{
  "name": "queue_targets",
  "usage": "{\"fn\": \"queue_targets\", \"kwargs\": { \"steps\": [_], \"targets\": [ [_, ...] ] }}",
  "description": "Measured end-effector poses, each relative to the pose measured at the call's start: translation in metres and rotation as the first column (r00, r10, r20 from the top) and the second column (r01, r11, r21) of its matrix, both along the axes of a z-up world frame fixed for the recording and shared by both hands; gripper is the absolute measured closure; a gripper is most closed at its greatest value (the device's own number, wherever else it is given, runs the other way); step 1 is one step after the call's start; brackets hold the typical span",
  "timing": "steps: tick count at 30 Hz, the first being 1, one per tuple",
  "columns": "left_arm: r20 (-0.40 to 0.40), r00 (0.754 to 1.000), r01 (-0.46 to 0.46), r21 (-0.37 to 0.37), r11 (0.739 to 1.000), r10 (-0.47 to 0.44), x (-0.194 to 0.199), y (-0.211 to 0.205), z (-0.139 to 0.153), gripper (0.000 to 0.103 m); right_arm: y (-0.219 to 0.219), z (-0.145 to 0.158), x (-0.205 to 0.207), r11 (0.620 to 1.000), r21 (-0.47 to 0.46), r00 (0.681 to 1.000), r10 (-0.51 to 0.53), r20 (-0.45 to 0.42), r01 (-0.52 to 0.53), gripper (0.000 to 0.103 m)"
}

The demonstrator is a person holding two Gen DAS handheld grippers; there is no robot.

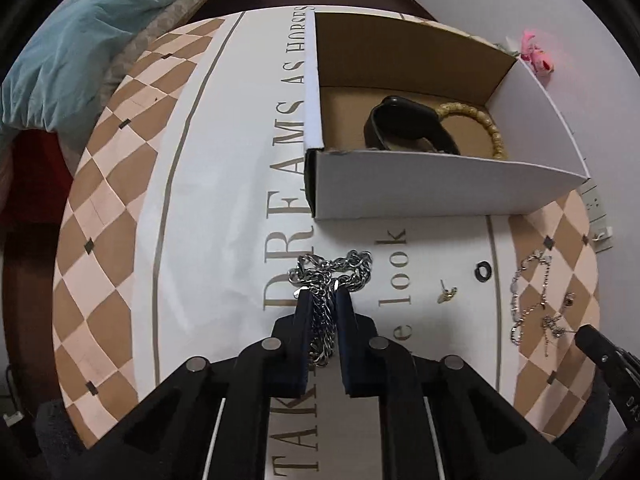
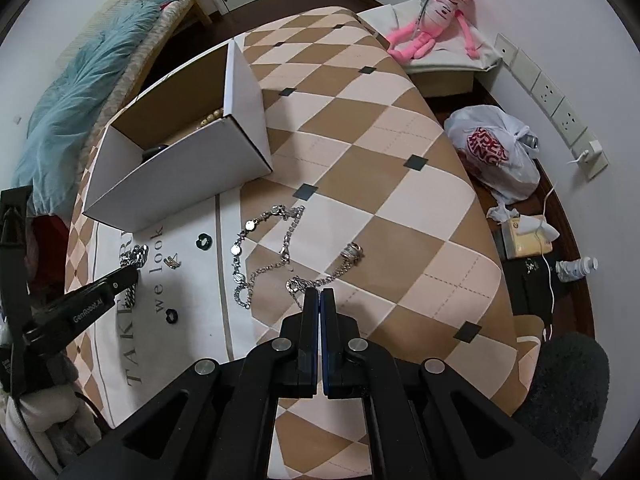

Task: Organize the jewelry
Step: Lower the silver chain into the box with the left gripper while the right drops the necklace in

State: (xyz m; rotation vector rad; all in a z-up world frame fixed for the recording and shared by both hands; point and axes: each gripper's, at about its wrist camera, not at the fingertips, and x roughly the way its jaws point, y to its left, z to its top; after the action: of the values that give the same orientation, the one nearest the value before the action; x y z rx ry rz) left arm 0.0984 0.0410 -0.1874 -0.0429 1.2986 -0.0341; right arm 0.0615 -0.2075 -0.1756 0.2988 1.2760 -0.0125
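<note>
My left gripper (image 1: 323, 294) is shut on a thick silver chain (image 1: 334, 270), which bunches at the fingertips and hangs between the fingers just above the cloth; it also shows in the right wrist view (image 2: 134, 260). The open white cardboard box (image 1: 440, 184) stands just beyond and holds a black band (image 1: 412, 128) and a beaded bracelet (image 1: 480, 120). My right gripper (image 2: 319, 293) is shut and empty, its tips beside a thin silver necklace (image 2: 272, 240) and a ring pendant (image 2: 352, 252) on the checkered cloth.
A gold earring (image 1: 446, 294) and a black ring (image 1: 482, 270) lie on the white printed cloth; a second black ring (image 2: 171, 315) lies nearer. A blue blanket (image 2: 80, 92), a pink plush (image 2: 436, 12) and a plastic bag (image 2: 496, 152) surround the table.
</note>
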Motion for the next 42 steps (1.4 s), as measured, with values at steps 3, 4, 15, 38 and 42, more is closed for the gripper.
{"fn": "queue_targets", "kwargs": {
  "steps": [3,4,15,38,42],
  "targets": [
    [0.016,1.000,0.001,-0.032,0.999,-0.001,-0.010,0.002,0.009,0.095,-0.002,0.009,-0.002,1.000,0.013,1.000,0.007,0.016,-0.007,0.102],
    [0.023,1.000,0.003,-0.047,0.999,-0.002,-0.013,0.003,0.014,0.101,-0.002,0.013,-0.002,1.000,0.021,1.000,0.010,0.024,-0.010,0.102],
    [0.127,0.992,0.019,-0.147,0.989,0.000,-0.025,0.016,0.078,0.101,-0.004,0.087,0.012,0.990,0.119,0.989,0.054,0.139,-0.070,0.102],
    [0.173,0.985,0.071,-0.287,0.955,-0.022,0.102,0.007,0.149,0.101,0.053,0.158,0.156,0.963,0.075,0.949,0.241,0.202,-0.261,0.102],
    [0.121,0.992,0.061,-0.275,0.960,-0.028,0.123,0.004,0.131,0.101,0.063,0.134,0.185,0.959,0.049,0.953,0.269,0.141,-0.278,0.102]
  ]
}}
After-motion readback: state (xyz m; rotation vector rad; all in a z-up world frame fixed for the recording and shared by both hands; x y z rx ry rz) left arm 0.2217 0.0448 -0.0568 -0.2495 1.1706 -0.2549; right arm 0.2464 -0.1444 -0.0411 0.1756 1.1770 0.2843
